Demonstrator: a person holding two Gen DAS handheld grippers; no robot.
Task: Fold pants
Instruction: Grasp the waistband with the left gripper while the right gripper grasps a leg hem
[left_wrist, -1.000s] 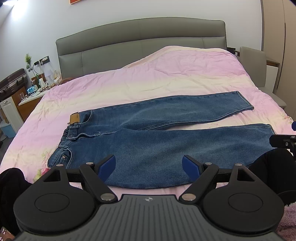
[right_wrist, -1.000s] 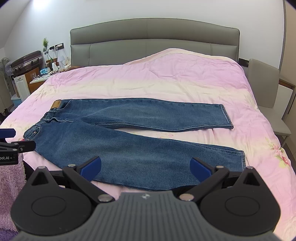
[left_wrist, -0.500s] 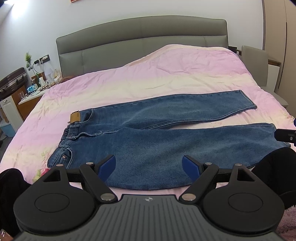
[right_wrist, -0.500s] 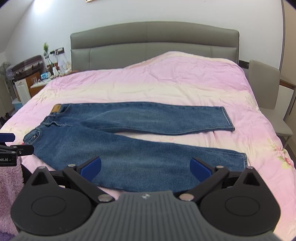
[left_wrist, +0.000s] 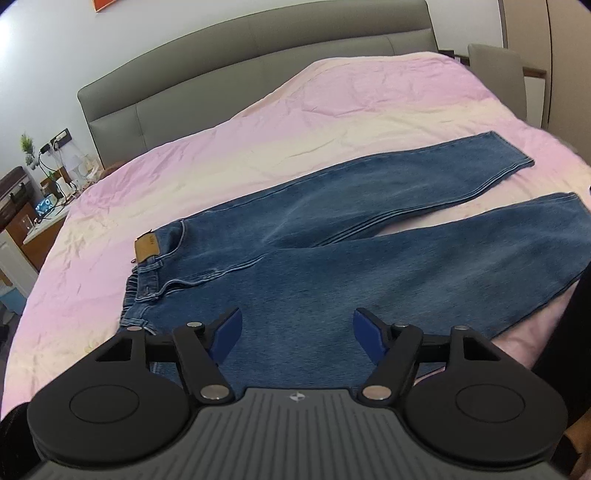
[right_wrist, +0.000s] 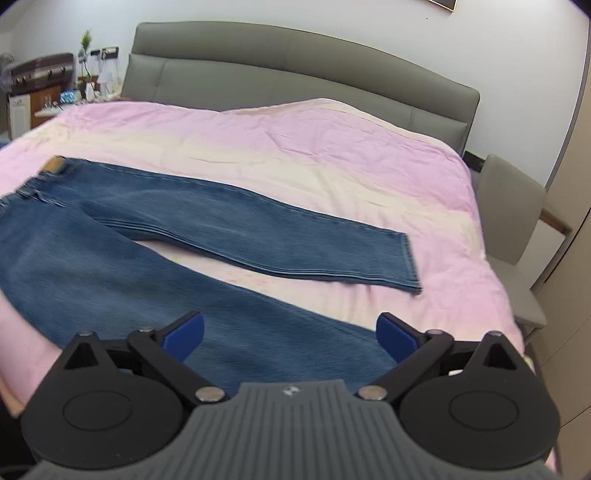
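Jeans (left_wrist: 332, 280) lie flat on the bed (left_wrist: 295, 122), legs splayed. Left hand-held gripper (left_wrist: 295, 332) is over the near hip, right hand-held gripper (right_wrist: 290, 332) over the near leg's lower part. Both stand apart, closing, pads not yet pinching cloth. Best: pinch the near edge at both points, lift evenly, lay leg on leg.

A home bedroom: a bed with a pink quilt (left_wrist: 332, 122) backed by a grey padded headboard (right_wrist: 295, 70), a cluttered bedside table (left_wrist: 48, 218) left of the headboard, and a grey chair (right_wrist: 513, 214) at its right.
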